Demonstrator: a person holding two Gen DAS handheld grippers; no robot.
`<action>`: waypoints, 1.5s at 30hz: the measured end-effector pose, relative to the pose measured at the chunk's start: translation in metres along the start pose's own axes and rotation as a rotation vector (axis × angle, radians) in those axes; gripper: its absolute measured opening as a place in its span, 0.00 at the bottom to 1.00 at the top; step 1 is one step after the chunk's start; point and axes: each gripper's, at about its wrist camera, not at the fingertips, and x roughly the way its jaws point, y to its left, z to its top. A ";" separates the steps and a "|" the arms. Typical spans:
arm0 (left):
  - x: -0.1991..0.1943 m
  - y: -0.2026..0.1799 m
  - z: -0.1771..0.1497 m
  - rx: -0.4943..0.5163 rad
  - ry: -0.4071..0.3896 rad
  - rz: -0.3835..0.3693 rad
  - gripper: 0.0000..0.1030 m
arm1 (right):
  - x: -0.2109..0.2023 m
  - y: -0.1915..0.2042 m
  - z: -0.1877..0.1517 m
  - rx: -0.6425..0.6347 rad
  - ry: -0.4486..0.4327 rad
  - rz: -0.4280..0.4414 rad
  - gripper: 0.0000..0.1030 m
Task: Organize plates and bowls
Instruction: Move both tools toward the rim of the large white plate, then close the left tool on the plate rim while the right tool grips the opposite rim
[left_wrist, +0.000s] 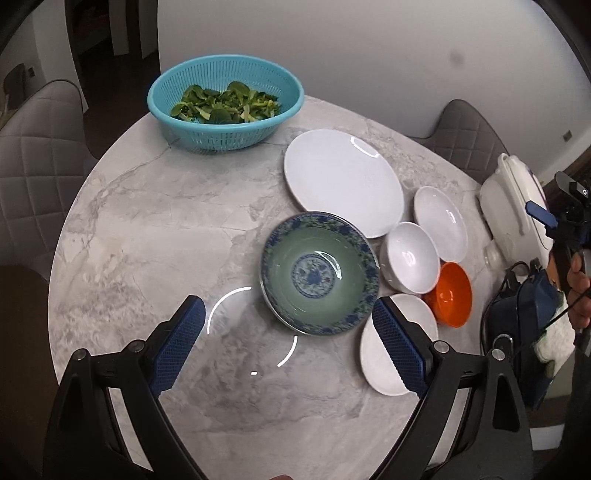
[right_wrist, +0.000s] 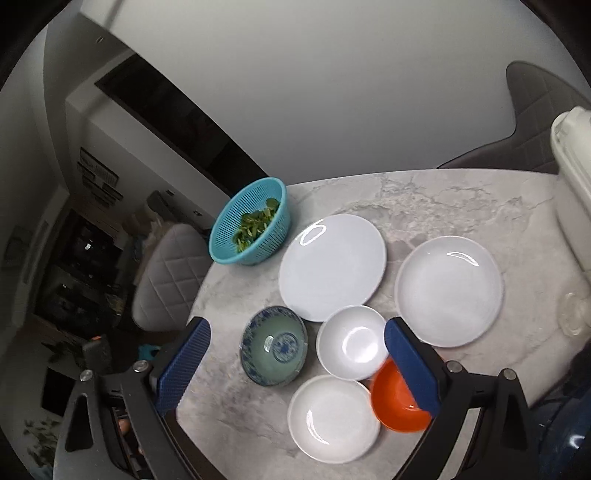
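A blue-patterned green bowl (left_wrist: 319, 273) (right_wrist: 274, 347) stands on the marble table (left_wrist: 147, 229) (right_wrist: 443, 199). Around it lie a large white plate (left_wrist: 341, 181) (right_wrist: 332, 266), a white bowl (left_wrist: 410, 256) (right_wrist: 352, 341), a medium white plate (left_wrist: 441, 221) (right_wrist: 448, 290), an orange bowl (left_wrist: 450, 293) (right_wrist: 395, 402) and a small white plate (left_wrist: 380, 354) (right_wrist: 332, 417). My left gripper (left_wrist: 290, 317) is open and empty, just short of the patterned bowl. My right gripper (right_wrist: 297, 343) is open and empty above the bowls; it also shows at the right edge of the left wrist view (left_wrist: 565, 229).
A teal colander (left_wrist: 225, 101) (right_wrist: 251, 221) with green leaves stands at the table's far left edge. A white appliance (left_wrist: 513, 199) (right_wrist: 572, 177) stands at the right edge. Grey quilted chairs (left_wrist: 37, 155) (right_wrist: 166, 277) surround the table.
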 end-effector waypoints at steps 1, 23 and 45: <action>0.007 0.013 0.015 -0.021 0.001 -0.013 0.88 | 0.012 -0.004 0.011 0.016 0.013 0.016 0.95; 0.223 0.012 0.186 0.147 0.160 -0.105 0.57 | 0.227 -0.137 0.119 0.052 0.410 -0.030 0.58; 0.288 0.018 0.212 0.048 0.226 -0.218 0.34 | 0.275 -0.143 0.101 0.069 0.553 -0.015 0.45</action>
